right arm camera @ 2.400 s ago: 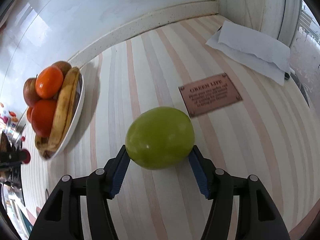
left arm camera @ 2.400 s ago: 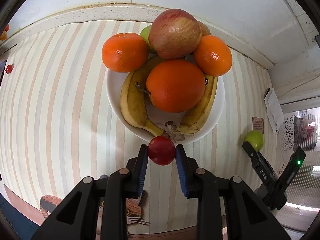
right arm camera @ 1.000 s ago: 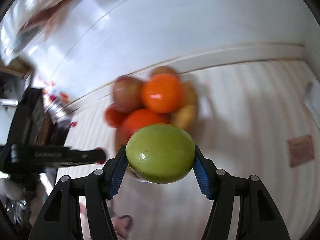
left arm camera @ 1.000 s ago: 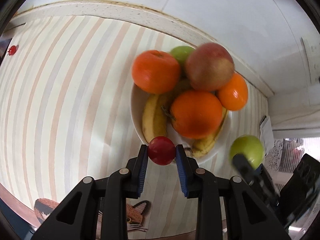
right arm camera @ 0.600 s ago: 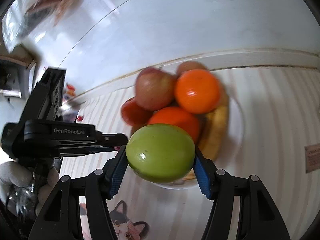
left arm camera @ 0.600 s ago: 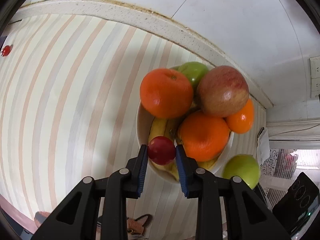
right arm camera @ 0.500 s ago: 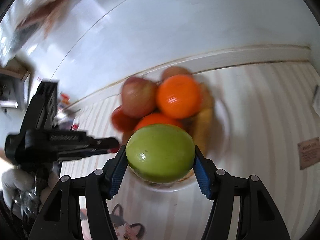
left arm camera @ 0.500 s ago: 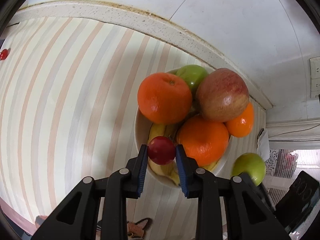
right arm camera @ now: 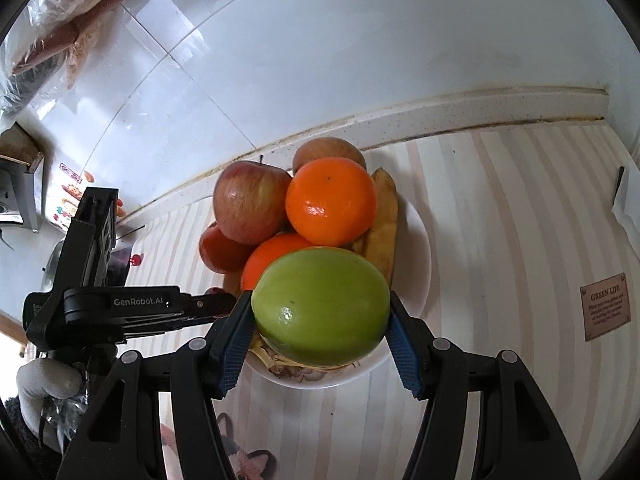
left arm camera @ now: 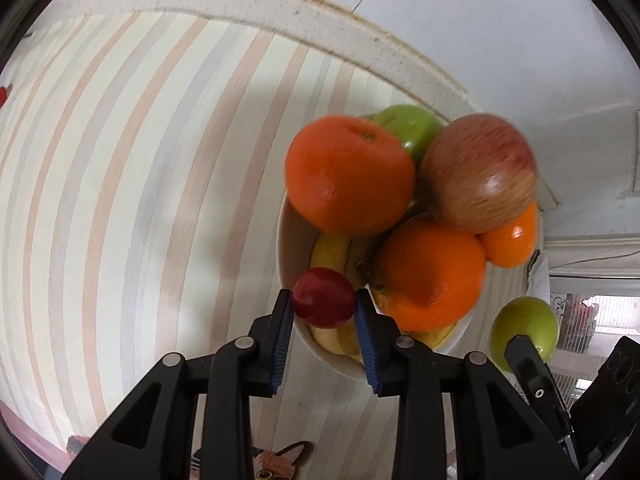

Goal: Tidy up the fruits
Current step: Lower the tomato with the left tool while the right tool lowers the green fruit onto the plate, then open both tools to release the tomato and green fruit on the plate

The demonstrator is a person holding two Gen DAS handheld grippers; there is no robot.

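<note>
The left tool, jaws just easing apart, cradled one small red fruit over the white bowl. The right tool clenched one green apple above three oranges, two red apples and the bananas.

Home kitchen: tiled wall, fruit bowl

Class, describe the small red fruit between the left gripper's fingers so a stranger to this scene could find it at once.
Start at the white bowl heaped with fruit on the striped counter. At its near rim, the left gripper has the small red fruit between its blue pads, over the bananas. It is dark red and far smaller than the oranges and apples beside it.
</note>
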